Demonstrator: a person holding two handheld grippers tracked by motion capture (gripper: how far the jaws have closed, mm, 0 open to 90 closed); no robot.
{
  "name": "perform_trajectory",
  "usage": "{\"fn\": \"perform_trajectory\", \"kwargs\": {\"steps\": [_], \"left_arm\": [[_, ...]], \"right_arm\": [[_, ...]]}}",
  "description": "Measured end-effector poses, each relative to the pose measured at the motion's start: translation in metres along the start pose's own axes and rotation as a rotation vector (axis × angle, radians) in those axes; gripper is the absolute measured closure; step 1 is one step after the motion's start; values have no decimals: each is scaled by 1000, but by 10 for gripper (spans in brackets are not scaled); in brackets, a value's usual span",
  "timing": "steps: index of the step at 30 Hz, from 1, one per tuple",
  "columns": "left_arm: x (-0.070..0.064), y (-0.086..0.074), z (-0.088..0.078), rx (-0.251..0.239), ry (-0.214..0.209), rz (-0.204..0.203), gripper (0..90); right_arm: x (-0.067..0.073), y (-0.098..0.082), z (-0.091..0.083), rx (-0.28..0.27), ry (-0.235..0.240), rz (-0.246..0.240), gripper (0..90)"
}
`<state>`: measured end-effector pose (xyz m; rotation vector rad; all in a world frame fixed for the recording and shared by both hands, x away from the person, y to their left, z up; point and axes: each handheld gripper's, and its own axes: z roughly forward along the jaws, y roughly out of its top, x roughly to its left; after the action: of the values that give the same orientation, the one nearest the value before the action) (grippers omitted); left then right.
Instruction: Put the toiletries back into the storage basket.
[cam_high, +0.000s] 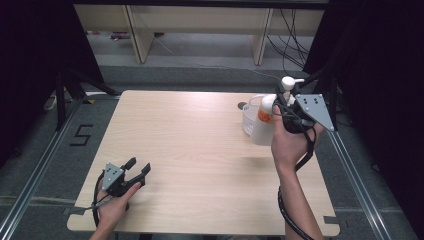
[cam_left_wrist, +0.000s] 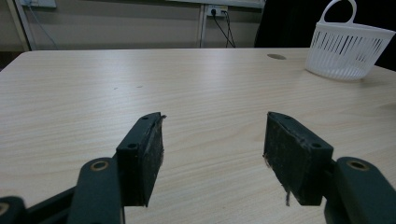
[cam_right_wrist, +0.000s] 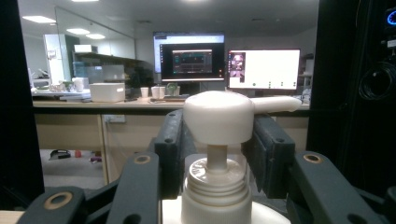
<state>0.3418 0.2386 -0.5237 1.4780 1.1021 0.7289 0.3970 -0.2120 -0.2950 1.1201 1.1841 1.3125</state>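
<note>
Right hand-held gripper (cam_high: 286, 111): right of the high view, jaws half closed on the neck of the pump bottle (cam_high: 265, 122), one either side under the pump head (cam_right_wrist: 219, 116).
Pump bottle: lifted off the counter (cam_high: 200, 150), upright, just in front of the white basket (cam_high: 248, 119) at the counter's upper right.
Left hand-held gripper (cam_high: 134, 171): lower left of the high view, jaws spread wide over bare wood, holding nothing.
Basket: upper right in the left gripper view (cam_left_wrist: 348, 51).
</note>
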Motion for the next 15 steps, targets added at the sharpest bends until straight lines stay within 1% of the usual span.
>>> {"fn": "perform_trajectory", "kwargs": {"steps": [1,2,4,5,6,7,8,9,10,11,14,15], "left_arm": [[0,0,0,0,0,-1,369],[0,0,0,0,1,-2,369],[0,0,0,0,1,-2,369],[0,0,0,1,1,-1,369],[0,0,0,0,1,-1,369],[0,0,0,0,1,-1,369],[0,0,0,0,1,-2,369],[0,0,0,0,1,-2,369],[0,0,0,1,1,-2,369],[0,0,0,-1,0,-4,369],[0,0,0,0,1,-3,369],[0,0,0,0,1,-2,369]], "right_arm": [[-1,1,1,-11,-3,-6,603],[-1,2,1,-5,-6,-4,603],[-1,3,3,-13,-9,4,602],[-1,3,3,-2,-9,9,603],[-1,4,4,-12,-12,5,603],[-2,5,5,-3,-15,0,603],[-2,6,6,-12,-11,8,603],[-3,7,7,-17,-14,-7,603],[-3,7,7,-17,-14,-7,603],[-2,7,8,-17,-15,6,602],[-1,10,10,-6,-12,12,603],[-2,10,11,-17,-10,-2,602]]}}
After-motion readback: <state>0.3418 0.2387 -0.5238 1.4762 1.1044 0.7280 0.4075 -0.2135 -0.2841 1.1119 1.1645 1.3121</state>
